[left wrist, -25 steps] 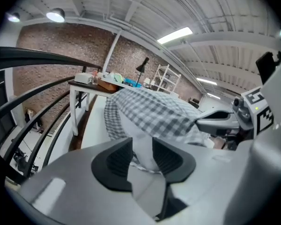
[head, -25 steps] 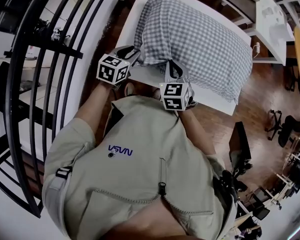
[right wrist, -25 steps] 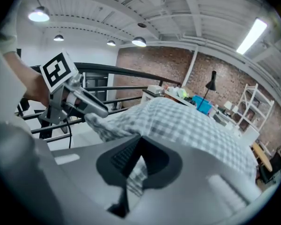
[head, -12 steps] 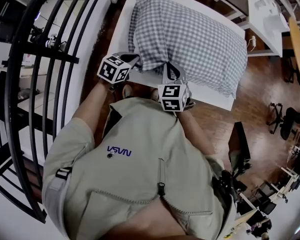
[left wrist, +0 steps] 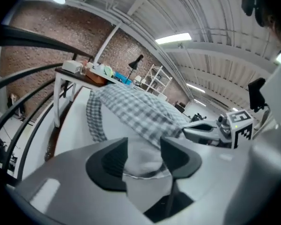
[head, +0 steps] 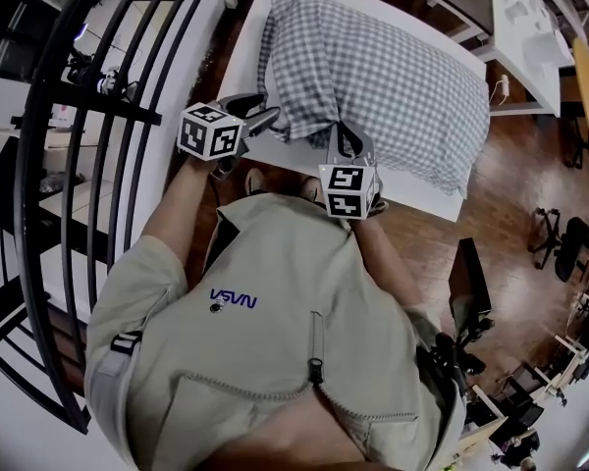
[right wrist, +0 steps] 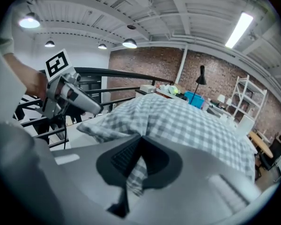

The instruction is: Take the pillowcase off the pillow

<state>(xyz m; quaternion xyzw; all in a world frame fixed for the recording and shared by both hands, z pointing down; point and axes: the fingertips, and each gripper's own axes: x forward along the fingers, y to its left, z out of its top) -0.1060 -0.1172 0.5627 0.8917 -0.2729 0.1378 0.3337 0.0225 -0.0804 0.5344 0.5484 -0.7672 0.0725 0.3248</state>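
The pillow in its blue-and-white checked pillowcase (head: 383, 77) lies on a white table (head: 247, 57). My right gripper (head: 342, 133) is shut on the case's near edge, and checked cloth hangs pinched between its jaws (right wrist: 139, 158). My left gripper (head: 265, 118) is at the case's near left corner. Its jaws (left wrist: 144, 153) have just been opening and stand apart. A blurred white surface shows between them, with the checked cloth (left wrist: 131, 107) just beyond; the pads press on nothing. The right gripper (left wrist: 201, 130) shows at the right in the left gripper view.
A black curved railing (head: 79, 165) runs close along the table's left side. More white tables (head: 530, 27) stand at the back right over a wooden floor (head: 510, 175). A side table with clutter (left wrist: 84, 71) stands beyond the pillow. Office chairs (head: 569, 248) are at the far right.
My left gripper has drawn a little to the left, and its jaws, closed at the case's corner half a second ago, now stand apart. The right gripper keeps its hold on the case's edge.
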